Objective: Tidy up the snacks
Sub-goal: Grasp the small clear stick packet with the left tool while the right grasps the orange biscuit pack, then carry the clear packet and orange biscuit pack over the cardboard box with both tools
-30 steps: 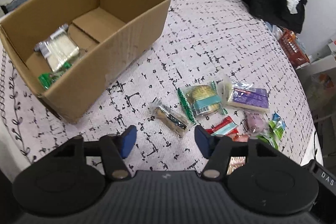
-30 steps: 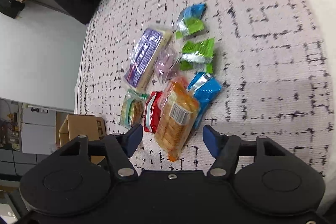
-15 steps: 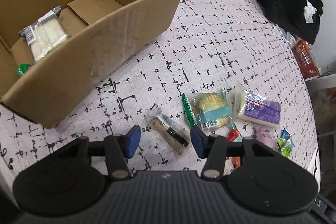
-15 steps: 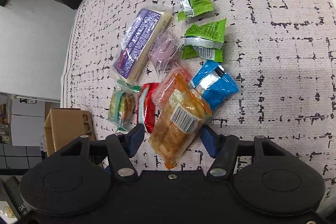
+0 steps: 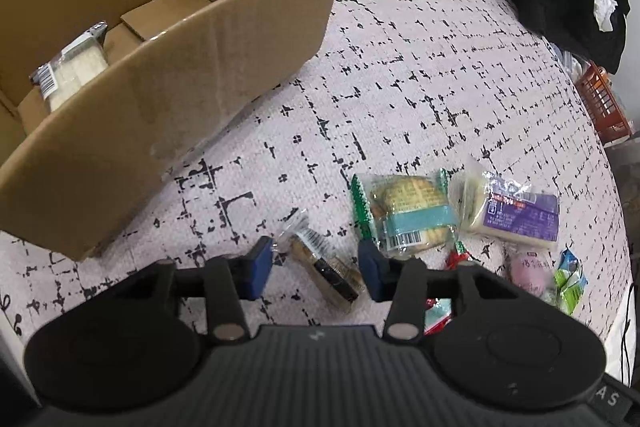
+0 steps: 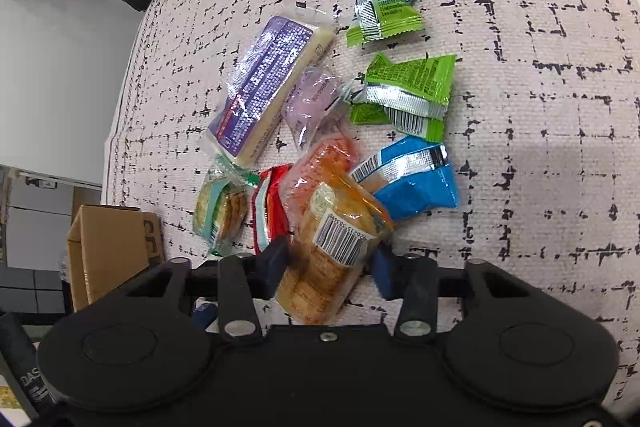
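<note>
Both claws lowered — closing around crinkly packets point(image 6: 332, 247)

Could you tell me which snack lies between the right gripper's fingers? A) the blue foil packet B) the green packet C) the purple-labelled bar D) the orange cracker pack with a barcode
D: the orange cracker pack sits between the closing fingers of the right gripper; the others lie beyond them.
</note>
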`<state>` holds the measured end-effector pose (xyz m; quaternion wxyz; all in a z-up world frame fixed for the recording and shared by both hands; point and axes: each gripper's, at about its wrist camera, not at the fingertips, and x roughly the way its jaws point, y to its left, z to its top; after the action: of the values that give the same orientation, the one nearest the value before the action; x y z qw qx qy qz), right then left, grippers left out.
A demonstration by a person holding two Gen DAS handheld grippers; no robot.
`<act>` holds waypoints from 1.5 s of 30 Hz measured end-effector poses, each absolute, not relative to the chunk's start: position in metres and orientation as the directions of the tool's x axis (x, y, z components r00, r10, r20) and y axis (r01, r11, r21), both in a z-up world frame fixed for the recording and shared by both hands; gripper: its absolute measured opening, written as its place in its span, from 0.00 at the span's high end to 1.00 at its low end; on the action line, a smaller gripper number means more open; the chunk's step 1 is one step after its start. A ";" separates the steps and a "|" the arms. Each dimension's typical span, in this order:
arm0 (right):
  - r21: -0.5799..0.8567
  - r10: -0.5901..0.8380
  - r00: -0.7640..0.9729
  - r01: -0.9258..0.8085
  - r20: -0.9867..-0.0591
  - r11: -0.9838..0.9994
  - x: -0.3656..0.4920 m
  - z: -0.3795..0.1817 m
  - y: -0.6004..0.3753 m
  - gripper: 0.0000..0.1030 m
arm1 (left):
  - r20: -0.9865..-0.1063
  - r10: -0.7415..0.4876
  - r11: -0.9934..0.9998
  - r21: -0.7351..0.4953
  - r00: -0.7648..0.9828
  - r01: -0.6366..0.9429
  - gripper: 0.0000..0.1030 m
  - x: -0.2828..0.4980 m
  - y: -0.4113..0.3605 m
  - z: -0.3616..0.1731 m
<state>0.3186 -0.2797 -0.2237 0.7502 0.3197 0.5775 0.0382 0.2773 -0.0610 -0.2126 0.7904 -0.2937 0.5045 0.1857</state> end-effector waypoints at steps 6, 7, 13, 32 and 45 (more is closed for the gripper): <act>0.543 0.445 0.337 0.304 -0.830 0.783 0.317 -0.220 -0.283 0.61 | -0.887 -0.035 0.771 -0.318 0.461 -0.553 0.78 0.268 -0.059 -0.201; 0.552 0.453 0.340 0.302 -0.824 0.777 0.315 -0.218 -0.285 0.61 | -0.884 -0.034 0.772 -0.320 0.466 -0.549 0.79 0.266 -0.059 -0.198; 0.581 0.482 0.368 0.236 -0.795 0.779 0.308 -0.203 -0.282 0.62 | -0.864 -0.023 0.784 -0.328 0.503 -0.527 0.80 0.255 -0.057 -0.177; 0.653 0.579 0.418 0.047 -0.700 0.756 0.290 -0.159 -0.252 0.62 | -0.803 0.059 0.817 -0.302 0.593 -0.491 0.80 0.215 -0.045 -0.106; 0.680 0.629 0.443 -0.056 -0.639 0.731 0.279 -0.136 -0.224 0.62 | -0.776 0.122 0.799 -0.294 0.619 -0.526 0.80 0.186 -0.019 -0.076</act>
<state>0.2792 -0.2238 -0.1359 0.7956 0.2971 0.4820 0.2155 0.1858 -0.0187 -0.0756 0.8625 -0.2560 0.3942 0.1877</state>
